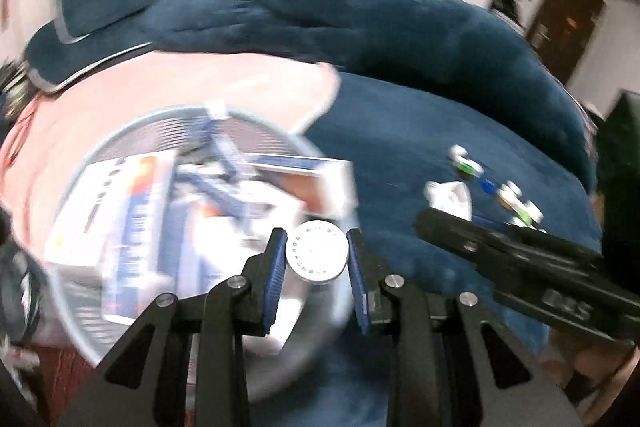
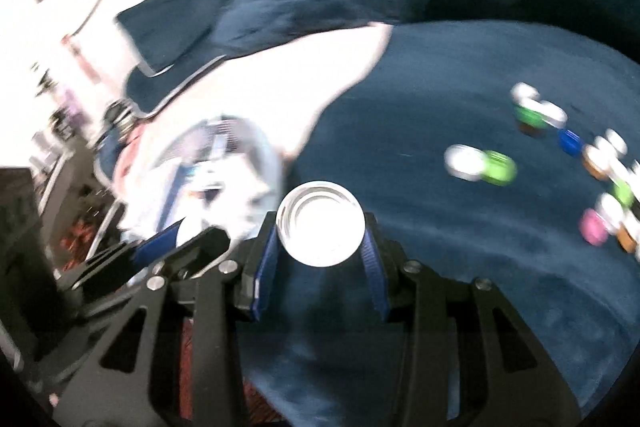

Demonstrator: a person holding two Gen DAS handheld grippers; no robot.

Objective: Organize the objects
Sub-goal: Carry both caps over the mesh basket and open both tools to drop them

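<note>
My left gripper (image 1: pixel 316 255) is shut on a small white round cap or bottle (image 1: pixel 316 254) with lettering around its rim, held above a round mesh basket (image 1: pixel 80 323) of boxes. My right gripper (image 2: pixel 321 234) is shut on a white round bottle (image 2: pixel 321 229), seen end-on, over the dark blue bedspread (image 2: pixel 440 267). The basket (image 2: pixel 264 147) shows to its left, blurred. Several small bottles with green, blue, pink and orange caps (image 2: pixel 480 165) lie on the bedspread at right. The right gripper's black body (image 1: pixel 520 259) crosses the left wrist view at right.
The basket sits on a pink cloth (image 1: pixel 200 83) spread over the blue bedspread (image 1: pixel 400 147). A dark blue pillow (image 1: pixel 320 11) lies behind. A brown door (image 1: pixel 568 19) and white walls stand in the background. More small bottles (image 1: pixel 500 195) lie scattered at right.
</note>
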